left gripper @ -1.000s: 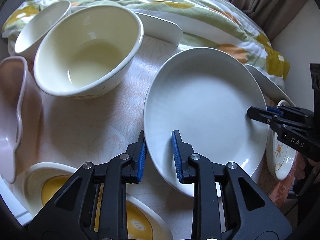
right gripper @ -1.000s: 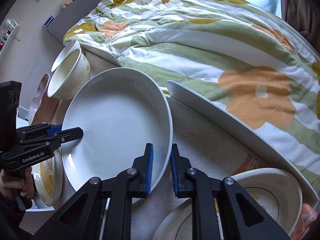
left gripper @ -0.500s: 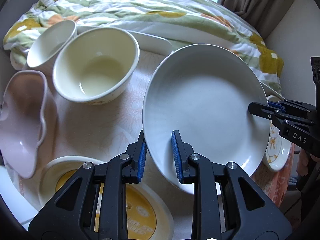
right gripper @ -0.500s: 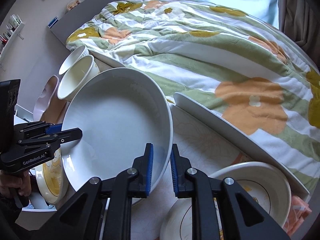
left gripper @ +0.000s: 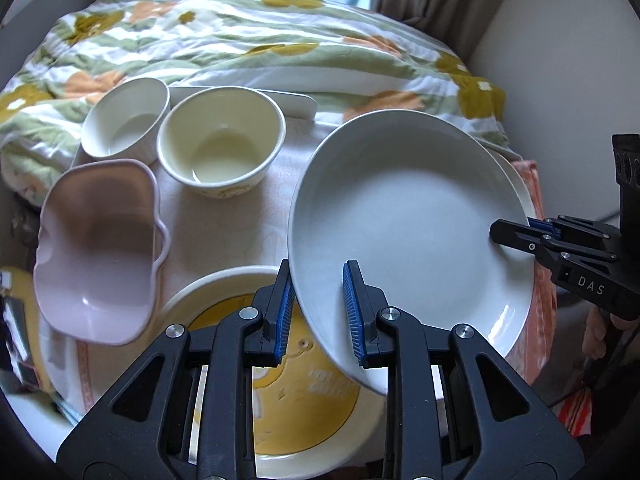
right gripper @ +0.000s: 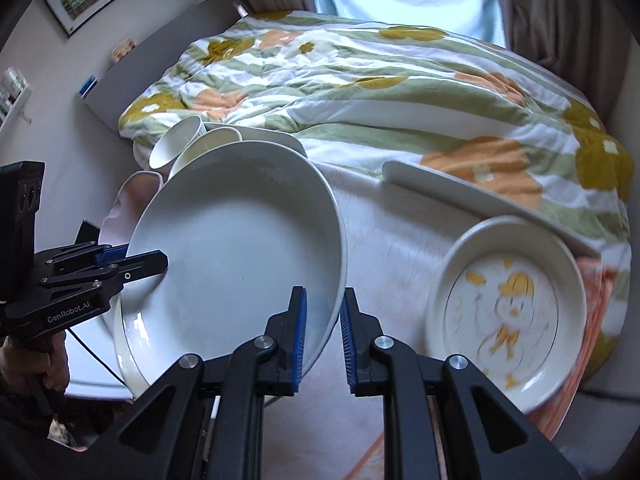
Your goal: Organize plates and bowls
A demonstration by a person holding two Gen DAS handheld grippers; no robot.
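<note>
A large white plate (left gripper: 408, 232) hangs tilted above the table, held at two opposite spots on its rim. My left gripper (left gripper: 318, 300) is shut on the near rim in the left wrist view, and its blue pads (left gripper: 285, 308) clamp the edge. My right gripper (right gripper: 322, 308) is shut on the plate (right gripper: 236, 256) at the other side. Each gripper shows in the other's view: the right gripper (left gripper: 516, 234) at the plate's right edge, the left gripper (right gripper: 138, 260) at its left edge. A yellow-centred plate (left gripper: 304, 396) lies partly under the white one.
On the cloth-covered table stand a cream bowl (left gripper: 222, 140), a white bowl (left gripper: 124, 124), a pink wavy dish (left gripper: 100, 248), a cartoon-printed plate (right gripper: 508, 304) and a long white tray (right gripper: 460, 192). A flowered blanket (right gripper: 380, 80) lies behind. A hand (right gripper: 24, 364) grips the left tool.
Both grippers have risen with the white plate between them. The bowls and the other plates now look smaller and lower, and more of the bed shows.
</note>
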